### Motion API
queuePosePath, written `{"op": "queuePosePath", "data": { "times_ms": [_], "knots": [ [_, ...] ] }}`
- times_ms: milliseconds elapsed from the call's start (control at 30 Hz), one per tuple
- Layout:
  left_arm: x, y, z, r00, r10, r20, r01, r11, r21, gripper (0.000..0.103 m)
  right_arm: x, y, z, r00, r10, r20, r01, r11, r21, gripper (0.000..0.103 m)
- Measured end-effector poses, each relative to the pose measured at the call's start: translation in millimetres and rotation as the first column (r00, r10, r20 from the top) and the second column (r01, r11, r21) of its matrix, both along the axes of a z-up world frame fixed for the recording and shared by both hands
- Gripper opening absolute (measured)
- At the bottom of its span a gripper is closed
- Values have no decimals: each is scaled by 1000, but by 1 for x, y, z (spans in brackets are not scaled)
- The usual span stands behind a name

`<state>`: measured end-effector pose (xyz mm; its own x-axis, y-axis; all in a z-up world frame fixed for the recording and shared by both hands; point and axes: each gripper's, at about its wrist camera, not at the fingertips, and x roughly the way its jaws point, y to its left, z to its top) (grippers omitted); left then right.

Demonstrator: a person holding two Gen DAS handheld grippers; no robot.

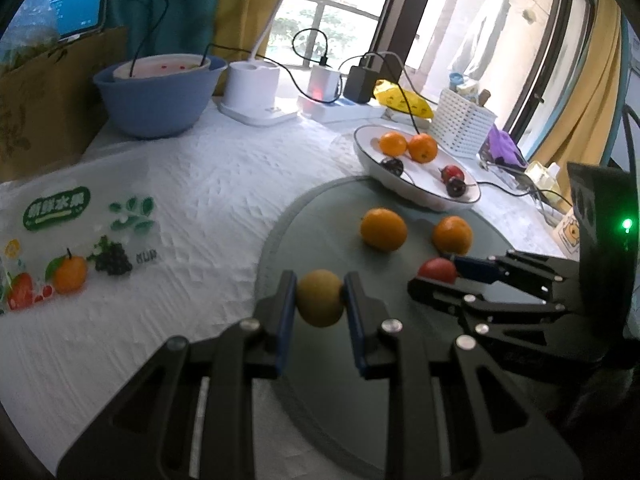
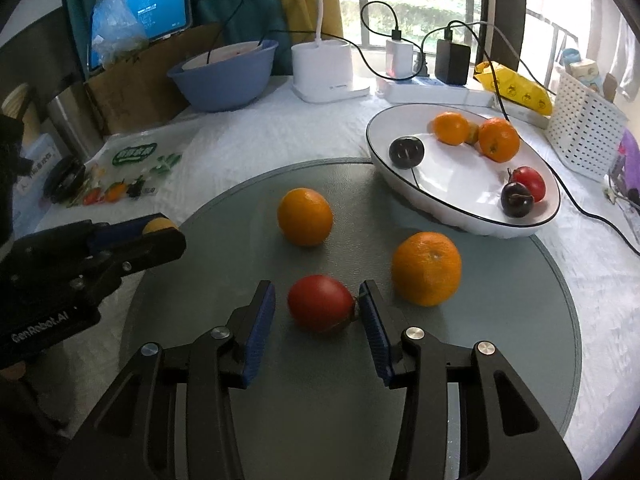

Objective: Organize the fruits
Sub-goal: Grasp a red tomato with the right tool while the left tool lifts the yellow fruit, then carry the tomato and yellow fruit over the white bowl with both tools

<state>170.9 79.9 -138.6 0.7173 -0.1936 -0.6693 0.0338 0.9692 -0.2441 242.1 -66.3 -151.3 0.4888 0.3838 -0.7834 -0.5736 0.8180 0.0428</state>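
The counter [image 2: 280, 128] wears a white crinkled cloth, and on it lies a round, smooth grey-green glass disc [image 2: 224, 216] with a ribbed rim. Two glossy, dimpled oranges sit on that disc: one toward the far left [image 2: 305, 217], one nearer on the right [image 2: 427, 268], well apart from each other. Beyond the disc's far right edge rests an oval white ceramic dish [image 2: 404, 184] with a thin dark rim line, holding two more oranges [image 2: 498, 139], a dark round plum [image 2: 406, 153], and a second dark plum [image 2: 517, 199] touching a red fruit [image 2: 530, 182]. At the back stand a rounded blue plastic bowl [image 2: 224, 80] and a white perforated plastic basket [image 2: 584, 136]; a clear printed fruit bag [image 1: 76, 236] lies flat on the cloth to the left.

Left hand-held gripper [image 1: 320, 300]: black angular linkages, ribbed blue pads, and those pads are pressed onto a small yellowish round fruit [image 1: 320, 298], one pad on each flank, the fruit pinched right at the fingertips over the disc's left edge.

Right hand-held gripper [image 2: 318, 306]: its jaws are spread, straddling a smooth, egg-shaped red tomato [image 2: 320, 303] that rests on the disc. The right pad sits just against the tomato's stem end; the left pad stands clear of its skin with a visible gap. The nearer orange lies just outside the right fingertip. In the left wrist view, this gripper reaches in from the right with the tomato at its tips.
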Motion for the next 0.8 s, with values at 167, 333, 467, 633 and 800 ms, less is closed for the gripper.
{"op": "queuePosePath", "data": {
  "times_ms": [167,333,467,633,800],
  "knots": [
    [2,-5,4,1000,-2,4,2,1000,16,25,-1,-2,1,1000,20,3,-20,1000,5,37],
    [6,-16,11,1000,-17,14,17,999,34,25,-2,-11,10,1000,18,21,-19,999,28,37],
    [9,-26,16,999,-28,16,27,998,50,25,-1,-22,17,999,2,37,-4,999,45,37],
    [16,-40,23,999,-43,20,41,997,69,25,2,-38,25,998,-22,53,19,997,70,37],
    [23,-54,30,998,-64,24,62,994,86,25,8,-54,30,997,-47,60,41,995,89,37]
  ]
}}
